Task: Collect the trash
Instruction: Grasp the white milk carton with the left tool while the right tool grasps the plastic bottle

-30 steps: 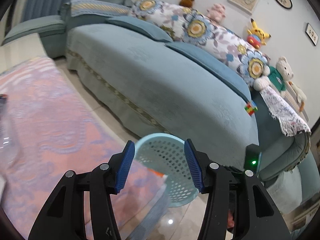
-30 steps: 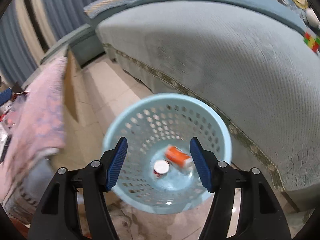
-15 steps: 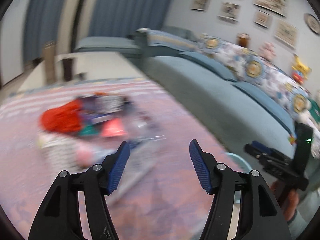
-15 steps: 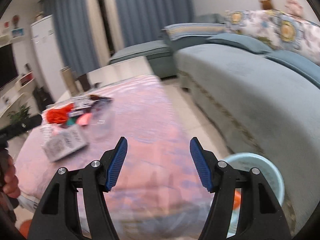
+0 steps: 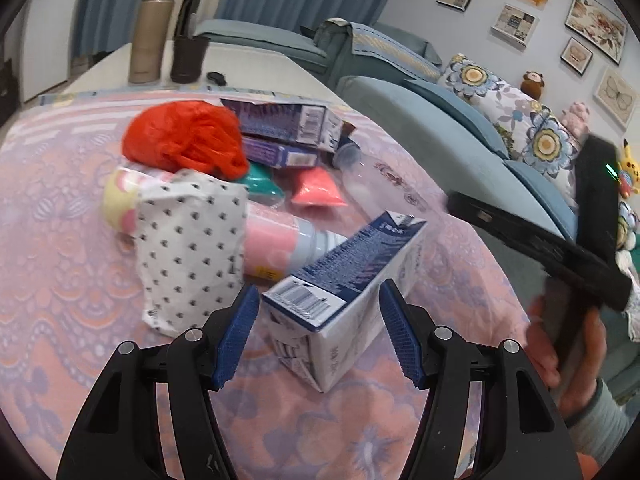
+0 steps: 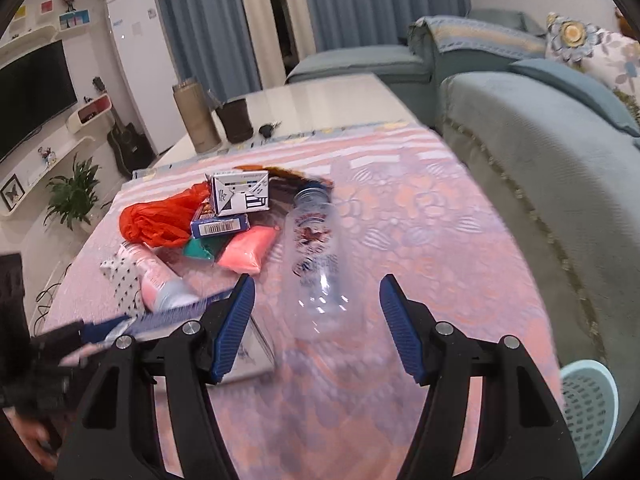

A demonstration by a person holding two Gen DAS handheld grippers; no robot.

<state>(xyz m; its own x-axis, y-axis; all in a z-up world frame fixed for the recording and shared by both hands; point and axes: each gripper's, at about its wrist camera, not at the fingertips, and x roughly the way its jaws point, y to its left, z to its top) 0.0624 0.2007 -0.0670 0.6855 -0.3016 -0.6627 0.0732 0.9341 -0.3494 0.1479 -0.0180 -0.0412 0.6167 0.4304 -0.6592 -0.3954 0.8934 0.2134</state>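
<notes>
A pile of trash lies on the pink tablecloth [image 5: 80, 288]. My left gripper [image 5: 318, 334] is open, its jaws on either side of the near end of a blue and white carton [image 5: 344, 276], not touching it. Behind lie a spotted paper bag [image 5: 188, 240], a pink bottle [image 5: 276, 244], a red plastic bag [image 5: 180, 140] and purple boxes [image 5: 288, 124]. My right gripper [image 6: 316, 326] is open and empty above a clear plastic bottle [image 6: 316, 252] lying on the cloth. The light blue perforated basket [image 6: 588, 408] stands on the floor at lower right.
A blue sofa [image 6: 560, 152] runs along the right. A tall beige tumbler [image 5: 150, 36] and a dark cup [image 5: 188, 58] stand on the far bare tabletop. My right gripper's body and hand [image 5: 568, 264] show at the right of the left wrist view.
Both grippers have swung away from the basket and sofa to the table. The left has come close to the blue and white carton, the right to the clear bottle. Both stay open.
</notes>
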